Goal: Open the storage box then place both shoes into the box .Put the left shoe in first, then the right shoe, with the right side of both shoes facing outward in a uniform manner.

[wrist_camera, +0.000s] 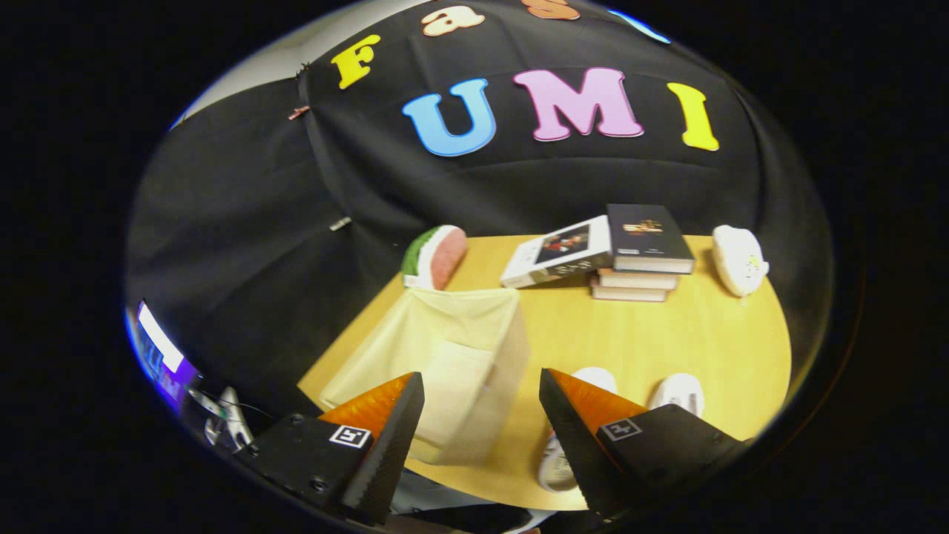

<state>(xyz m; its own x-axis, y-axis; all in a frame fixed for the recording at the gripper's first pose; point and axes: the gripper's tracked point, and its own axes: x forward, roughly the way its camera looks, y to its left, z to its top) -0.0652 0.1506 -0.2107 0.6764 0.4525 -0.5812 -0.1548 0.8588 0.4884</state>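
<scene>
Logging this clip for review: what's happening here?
Handheld tongs hang open above a wooden table, gripping nothing. A cream fabric box sits just ahead, between the fingers, and looks closed. Two white shoes lie beside it on the table, not yet packed. Books and soft toys sit farther back.

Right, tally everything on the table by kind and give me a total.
Books: 4, three stacked and one leaning on them
Shoes: 2
Storage box: 1
Watermelon-slice plush: 1
White plush: 1
Total: 9
The gripper is open above them.
</scene>
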